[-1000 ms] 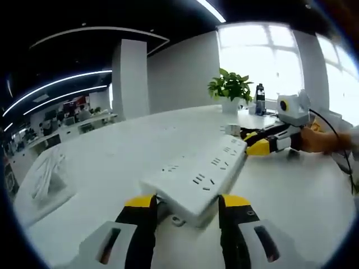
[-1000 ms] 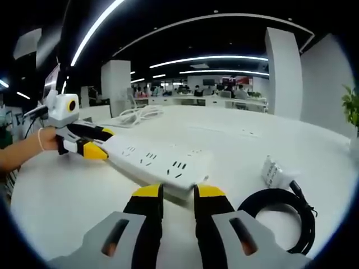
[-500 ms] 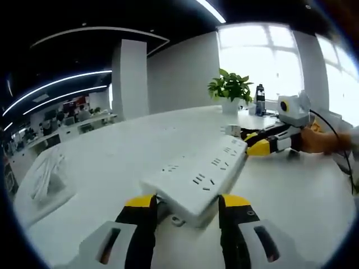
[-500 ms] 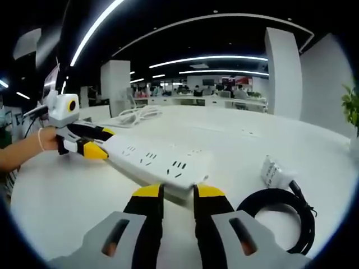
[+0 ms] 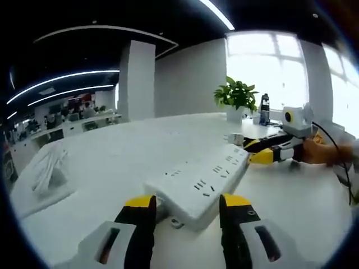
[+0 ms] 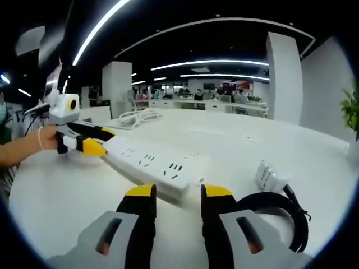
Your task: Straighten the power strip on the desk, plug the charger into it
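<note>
The left gripper's fingers are spread around one end of the white power strip on the counter; the right gripper's fingers are parted at the other end, with the charger seen at 3 o'clock.

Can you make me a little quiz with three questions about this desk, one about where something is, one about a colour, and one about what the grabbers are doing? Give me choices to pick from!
1. Where does the charger with its coiled black cable lie?
A. On the desk beside the power strip
B. Plugged into the strip
C. In the potted plant

2. What colour are the gripper tips?
A. Red
B. Yellow
C. Green

3. How do the left gripper and right gripper stand at the strip?
A. One at each end, jaws either side of it
B. Both at the same end
C. Both far away from it

Answers: 1 A, the white charger rests on the desk, apart from the strip. 2 B, every jaw ends in yellow. 3 A, each view has its own jaws around the near end and the other gripper at the far end.
</note>
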`<state>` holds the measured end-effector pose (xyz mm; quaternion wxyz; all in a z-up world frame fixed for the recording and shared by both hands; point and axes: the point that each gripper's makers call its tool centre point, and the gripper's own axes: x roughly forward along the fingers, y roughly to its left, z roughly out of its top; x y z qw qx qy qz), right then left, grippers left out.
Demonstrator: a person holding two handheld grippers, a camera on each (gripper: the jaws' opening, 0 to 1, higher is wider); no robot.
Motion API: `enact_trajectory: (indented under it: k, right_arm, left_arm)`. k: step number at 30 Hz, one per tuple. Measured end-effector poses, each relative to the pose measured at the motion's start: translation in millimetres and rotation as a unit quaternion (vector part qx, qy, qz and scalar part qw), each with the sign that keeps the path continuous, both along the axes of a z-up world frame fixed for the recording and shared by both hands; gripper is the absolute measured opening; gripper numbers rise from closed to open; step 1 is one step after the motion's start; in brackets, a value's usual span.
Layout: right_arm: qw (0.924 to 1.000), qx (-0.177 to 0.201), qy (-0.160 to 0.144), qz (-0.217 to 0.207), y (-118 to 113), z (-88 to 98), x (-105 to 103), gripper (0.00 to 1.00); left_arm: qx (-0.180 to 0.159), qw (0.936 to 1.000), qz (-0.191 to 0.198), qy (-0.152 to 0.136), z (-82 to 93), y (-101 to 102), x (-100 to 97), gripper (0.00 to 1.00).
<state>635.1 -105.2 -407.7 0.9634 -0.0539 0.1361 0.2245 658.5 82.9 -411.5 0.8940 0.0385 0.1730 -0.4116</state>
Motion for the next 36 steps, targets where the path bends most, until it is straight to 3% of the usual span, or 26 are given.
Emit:
enact_trajectory:
  k: [15,20,22,29,36]
  right_arm:
    - [0.9998,-0.003,-0.013,0.017,0,7.6,-5,0.42]
    - [0.9988,0.005,-0.019,0.044,9,11.1,-11,0.48]
    - [0.9980,0.014,-0.026,0.057,16,15.9,-17,0.52]
    - [0.9967,0.019,-0.035,0.071,22,23.0,-23,0.54]
    - [0.9947,0.026,-0.038,0.092,30,27.8,-31,0.64]
  left_arm:
    - [0.001,0.9991,0.012,-0.042,10.8,3,-20.2,0.61]
    - [-0.007,0.9985,0.010,-0.053,18.6,2,-25.8,0.64]
    - [-0.010,0.9980,0.011,-0.062,23.0,1,-30.1,0.70]
    - [-0.017,0.9974,0.013,-0.069,24.8,-3,-38.0,0.74]
    - [-0.023,0.9969,0.014,-0.074,28.3,-5,-45.3,0.80]
